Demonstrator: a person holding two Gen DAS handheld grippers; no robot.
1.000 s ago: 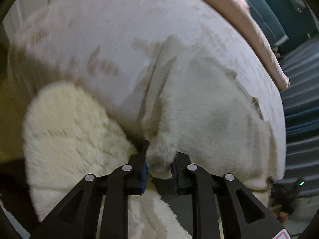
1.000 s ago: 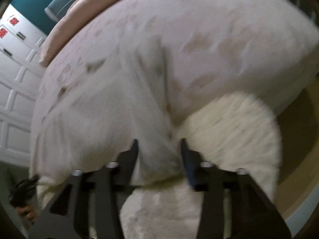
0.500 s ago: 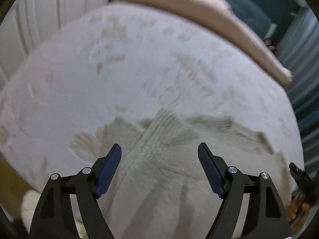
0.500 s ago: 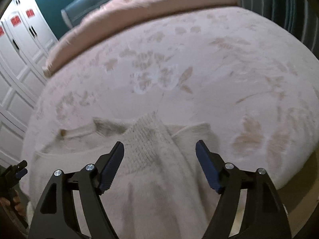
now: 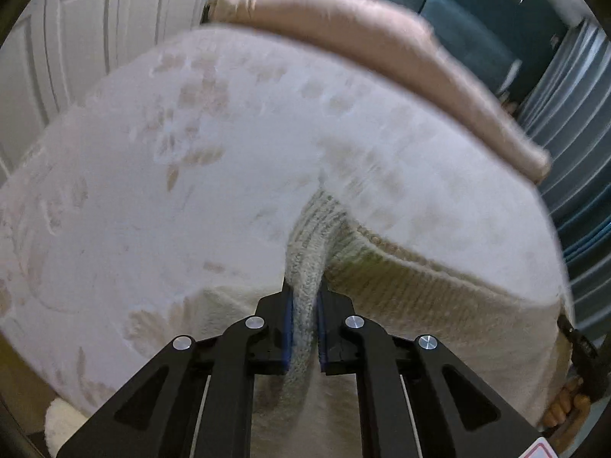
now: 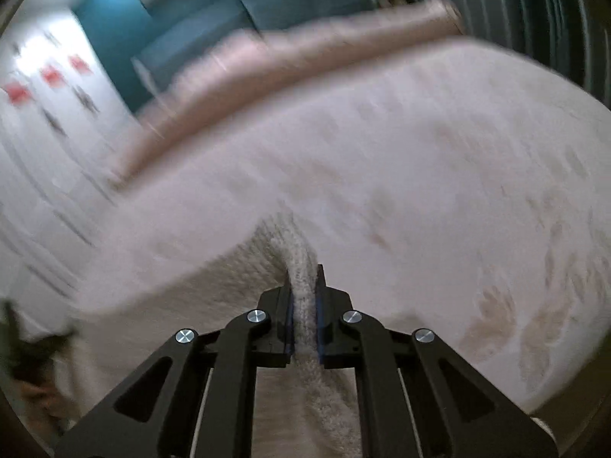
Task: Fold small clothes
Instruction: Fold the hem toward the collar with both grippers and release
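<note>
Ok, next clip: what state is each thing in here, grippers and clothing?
Left gripper: shut on a ribbed edge of the sweater.
Right gripper: shut on another edge of it.
Sweater: cream knit, lying on the bedspread, pinched at two points.
Bedspread: spread flat.

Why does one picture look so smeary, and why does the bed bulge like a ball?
Right wrist view: motion blur smears the pink blanket and wall, with lamp glare top left. Left wrist view: sharper, mild blur. Both: the fisheye lens bends the bedspread into a dome.

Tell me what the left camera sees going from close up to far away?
Left tongs pinching the knitted cream garment → flowery white bedspread → pink rolled blanket → teal sofa.
</note>
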